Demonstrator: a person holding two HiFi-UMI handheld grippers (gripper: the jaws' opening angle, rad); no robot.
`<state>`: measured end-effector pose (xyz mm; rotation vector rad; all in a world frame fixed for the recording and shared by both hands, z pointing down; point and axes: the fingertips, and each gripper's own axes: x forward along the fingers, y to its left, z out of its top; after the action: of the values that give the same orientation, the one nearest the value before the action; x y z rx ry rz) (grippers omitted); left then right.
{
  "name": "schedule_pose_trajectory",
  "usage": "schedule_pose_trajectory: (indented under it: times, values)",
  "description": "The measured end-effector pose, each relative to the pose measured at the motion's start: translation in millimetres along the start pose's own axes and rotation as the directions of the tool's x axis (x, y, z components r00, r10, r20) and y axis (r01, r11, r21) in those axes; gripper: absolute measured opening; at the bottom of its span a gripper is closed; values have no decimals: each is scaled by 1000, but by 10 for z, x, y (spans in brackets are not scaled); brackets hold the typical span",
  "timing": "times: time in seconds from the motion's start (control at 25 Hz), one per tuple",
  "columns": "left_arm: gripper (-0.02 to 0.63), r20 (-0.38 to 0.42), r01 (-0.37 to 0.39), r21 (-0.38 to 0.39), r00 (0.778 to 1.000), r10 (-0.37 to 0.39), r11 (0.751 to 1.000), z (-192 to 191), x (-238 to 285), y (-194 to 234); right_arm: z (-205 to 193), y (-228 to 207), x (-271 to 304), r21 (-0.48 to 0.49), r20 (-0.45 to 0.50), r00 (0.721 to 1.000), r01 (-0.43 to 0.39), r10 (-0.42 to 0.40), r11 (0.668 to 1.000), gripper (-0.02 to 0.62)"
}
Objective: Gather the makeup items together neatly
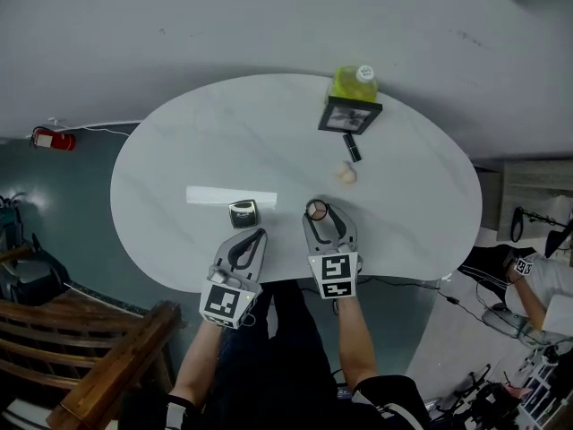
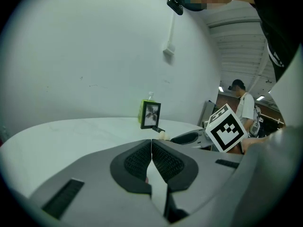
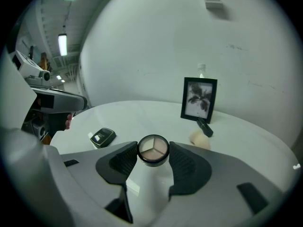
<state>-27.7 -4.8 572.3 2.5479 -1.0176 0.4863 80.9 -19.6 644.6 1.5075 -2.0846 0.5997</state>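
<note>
We find the right tongs [image 3: 152, 148] pinching a round black three-shade eyeshadow compact [image 3: 153, 152] over the white oval bench [image 1: 179, 150]; left tongs [image 2: 151, 145] pressed together.

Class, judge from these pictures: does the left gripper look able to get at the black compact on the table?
Probably yes: the black compact lies just ahead of the left gripper, nothing between them, though its jaws are shut.
</note>
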Motion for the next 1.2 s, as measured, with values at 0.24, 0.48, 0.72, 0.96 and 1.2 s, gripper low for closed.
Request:
schedule_pose_trajectory:
  times: [0.24, 0.48, 0.72, 0.96, 1.2]
  values:
    - [20, 33, -101, -42, 994, 102, 994, -38, -352, 304, 120, 553, 171, -69, -6, 994, -112, 112, 991, 227]
    - [20, -3, -185, -78, 983, 186, 980, -176, -673, 606, 156, 933, 340, -121, -28, 985, -171, 169, 978, 227]
    - [20, 8, -198, -102, 980, 200, 975, -339, -844, 719, 40, 1083, 479, -142, -66, 983, -179, 171, 974, 227]
    - [20, -2, -220, -123, 975, 222, 968, -414, -864, 800, -71, 1080, 583, -135, -91, 983, -172, 161, 976, 227]
    - [20, -12, -217, -125, 976, 217, 968, -452, -847, 812, -132, 1054, 677, -128, -106, 983, -161, 148, 979, 227]
